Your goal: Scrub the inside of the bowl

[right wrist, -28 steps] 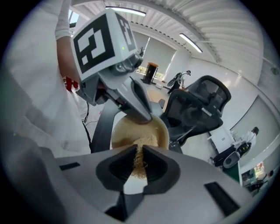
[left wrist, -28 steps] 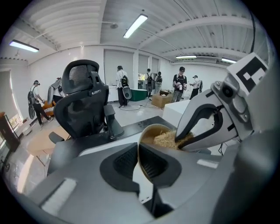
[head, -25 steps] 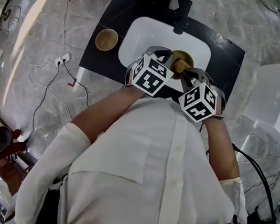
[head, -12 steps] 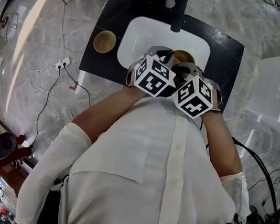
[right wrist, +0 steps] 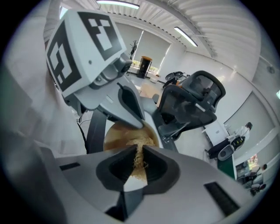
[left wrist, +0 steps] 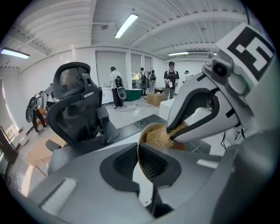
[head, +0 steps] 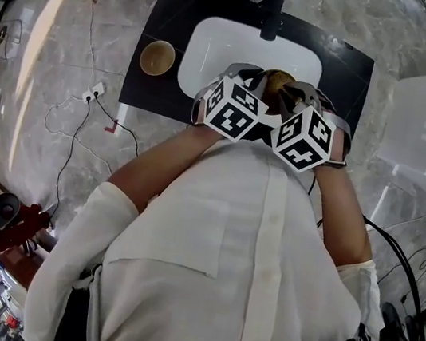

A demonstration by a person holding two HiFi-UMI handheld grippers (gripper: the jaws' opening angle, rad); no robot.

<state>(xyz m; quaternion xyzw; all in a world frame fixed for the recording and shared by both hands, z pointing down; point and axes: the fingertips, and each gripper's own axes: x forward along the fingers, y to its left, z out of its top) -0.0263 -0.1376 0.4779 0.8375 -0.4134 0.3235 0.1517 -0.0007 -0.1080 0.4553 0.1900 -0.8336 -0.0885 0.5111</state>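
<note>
Bowl (head: 277, 81) in sink (head: 217, 51), another bowl (head: 157, 58) (left)

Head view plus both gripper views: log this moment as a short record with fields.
left gripper: shut on the rim of the bowl, over the sink
right gripper: shut on a fibrous scrubber, which is pressed inside the bowl
spare bowl: upright on the black counter, left of the sink
faucet: at the sink's far edge
</note>
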